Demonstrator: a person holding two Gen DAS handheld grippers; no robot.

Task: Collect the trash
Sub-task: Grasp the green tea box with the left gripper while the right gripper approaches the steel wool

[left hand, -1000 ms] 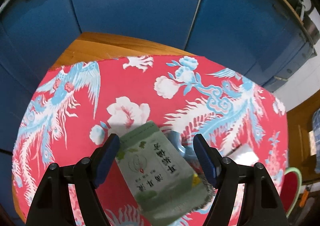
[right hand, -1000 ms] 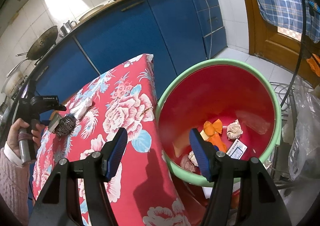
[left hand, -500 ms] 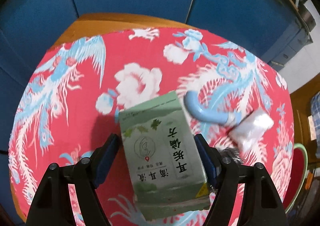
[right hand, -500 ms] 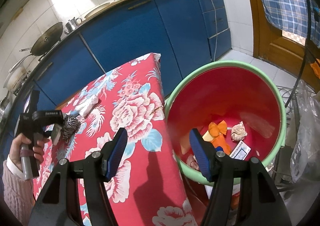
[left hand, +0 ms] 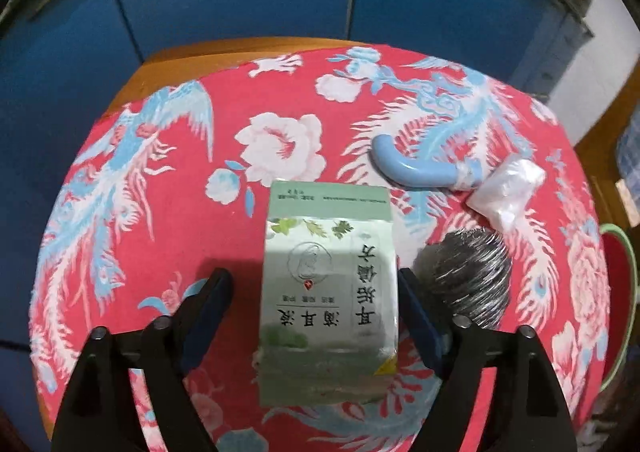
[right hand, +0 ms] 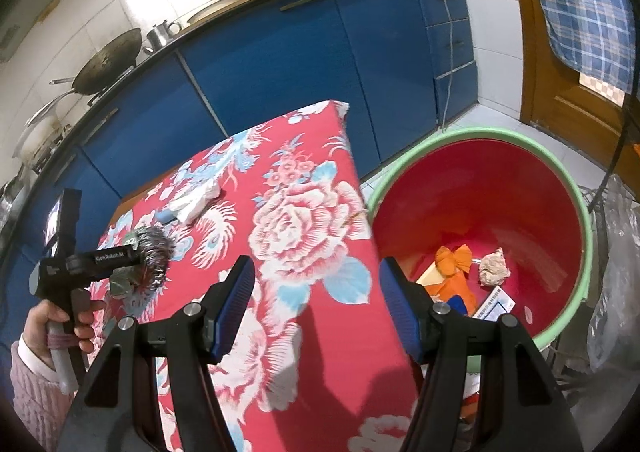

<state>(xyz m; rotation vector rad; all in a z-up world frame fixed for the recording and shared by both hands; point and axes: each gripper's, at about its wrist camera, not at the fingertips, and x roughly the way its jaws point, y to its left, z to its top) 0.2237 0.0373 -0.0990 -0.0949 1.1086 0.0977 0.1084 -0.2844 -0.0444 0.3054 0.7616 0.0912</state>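
Four pieces of trash lie on the red floral cloth of the desk (left hand: 168, 236) in the left wrist view. At the middle sits a pale green packet (left hand: 330, 292) printed with dark characters and leaves, flat on the cloth. The left gripper (left hand: 314, 292) straddles it with its jaws spread; they have just been opening wider, the packet lies between them, its left edge clear of the left pad and its right edge just beside the right pad, with no visible squeeze. At about two o'clock from the packet lies a curved light blue plastic piece (left hand: 416, 172), and next to its right end a small clear plastic bag (left hand: 506, 190). At three o'clock from the packet, just beside the right pad, rests a steel wool scourer (left hand: 466, 276). In the right wrist view a hand (right hand: 60, 316) in a pink sleeve grips the left tool's handle at nine o'clock, over the scourer and packet. The right gripper (right hand: 316, 300) hangs above the desk's right edge, jaws spread with nothing between them. At three o'clock stands a red basin with a green rim (right hand: 576, 192) on the floor beside the desk, holding orange wrappers (right hand: 454, 260), a crumpled tissue (right hand: 494, 266) and a printed white card (right hand: 494, 302). Blue cabinets (right hand: 280, 64) run behind.
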